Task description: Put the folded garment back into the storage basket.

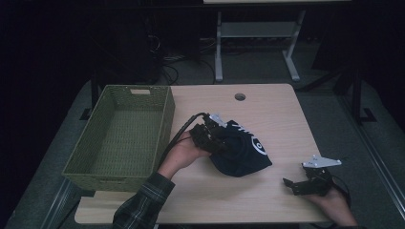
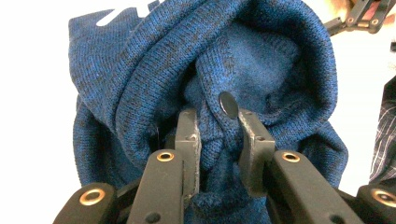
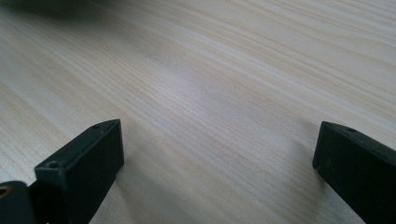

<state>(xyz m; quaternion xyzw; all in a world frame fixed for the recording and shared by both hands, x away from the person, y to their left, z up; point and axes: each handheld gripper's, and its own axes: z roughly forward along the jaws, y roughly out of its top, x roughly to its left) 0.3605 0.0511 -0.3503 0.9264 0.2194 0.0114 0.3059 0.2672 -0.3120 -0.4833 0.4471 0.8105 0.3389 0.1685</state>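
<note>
The left gripper (image 2: 217, 135) has its jaws clamped on a fold of the blue knit hat (image 2: 233, 60), which sits mid-table just right of the green basket (image 1: 119, 138). The right gripper (image 3: 217, 172) rests well apart on the table (image 3: 210, 70), jaws spread wide with nothing between them.

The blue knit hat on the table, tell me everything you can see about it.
The blue knit hat is dark blue, flecked wool-like knit with a ribbed folded cuff and white markings outside. It lies bunched on the pale wooden table, right of the green basket. The left claw is shut on a fold inside its opening, beside a small black disc.
</note>
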